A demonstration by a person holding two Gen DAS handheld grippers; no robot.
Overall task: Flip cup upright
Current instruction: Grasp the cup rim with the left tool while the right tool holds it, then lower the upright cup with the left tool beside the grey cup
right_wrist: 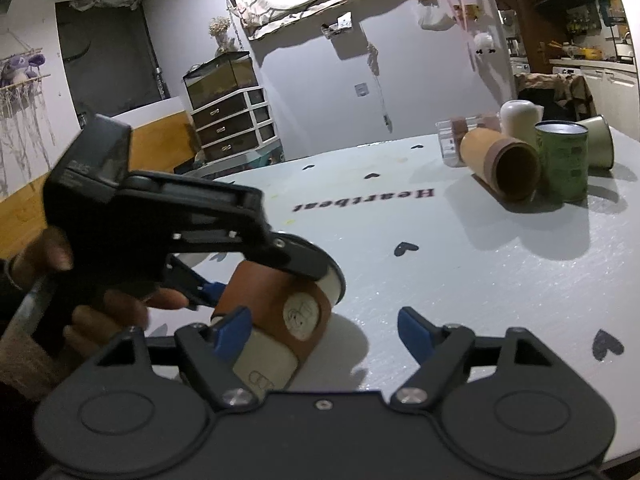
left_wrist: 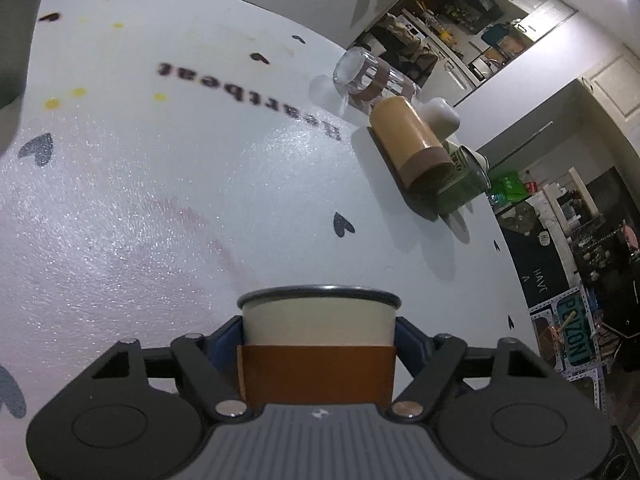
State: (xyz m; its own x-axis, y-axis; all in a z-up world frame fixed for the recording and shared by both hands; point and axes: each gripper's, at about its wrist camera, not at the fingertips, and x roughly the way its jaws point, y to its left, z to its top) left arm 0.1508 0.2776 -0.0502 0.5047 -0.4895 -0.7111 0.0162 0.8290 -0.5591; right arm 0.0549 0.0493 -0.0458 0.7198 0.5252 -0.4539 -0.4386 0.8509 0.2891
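The cup (left_wrist: 318, 316) is white enamel with a dark rim and a brown sleeve. My left gripper (left_wrist: 320, 332) is shut on its sleeve, rim pointing away from the camera. In the right wrist view the same cup (right_wrist: 276, 320) is tilted on its side above the white table (right_wrist: 460, 288), held by the left gripper (right_wrist: 224, 280) from the left. My right gripper (right_wrist: 324, 332) is open just in front of the cup; its left blue pad (right_wrist: 232, 328) is close to the cup body, touching or not I cannot tell.
At the table's far right lie a tan cup on its side (right_wrist: 500, 164), a clear glass (right_wrist: 452, 140) on its side, a green tin (right_wrist: 560, 160), a white cup (right_wrist: 518, 118) and an upside-down green cup (right_wrist: 596, 140). The table edge runs on the right (left_wrist: 516, 280).
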